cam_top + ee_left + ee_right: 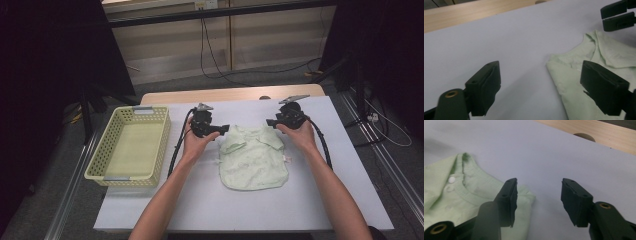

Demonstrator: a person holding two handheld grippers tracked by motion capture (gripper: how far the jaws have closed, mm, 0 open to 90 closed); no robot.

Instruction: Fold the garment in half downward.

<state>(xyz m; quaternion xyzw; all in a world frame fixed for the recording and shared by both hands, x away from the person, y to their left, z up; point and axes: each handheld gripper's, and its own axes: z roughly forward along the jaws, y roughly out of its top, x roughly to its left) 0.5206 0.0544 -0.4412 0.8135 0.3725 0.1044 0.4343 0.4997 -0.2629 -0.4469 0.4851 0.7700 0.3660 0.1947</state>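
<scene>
We work at a table (210,210) covered in pale cloth, a yellow basket (131,145) at its left and a pale green shirt (254,157) lying flat in the middle. We seem to be starting a fold: each gripper sits at one top corner of the shirt. The left gripper (224,129) stands wide open, holding nothing; the right gripper (270,122) is partly open beside the shoulder, also gripping nothing. Next, both must pinch the fabric.

The small garment (253,157) is pale green with faint small dots (one white snap button near the neck). The basket (131,146) is light yellow. The bench (210,200) cover is pale lavender-grey; both tools (222,129) (270,121) are black.
</scene>
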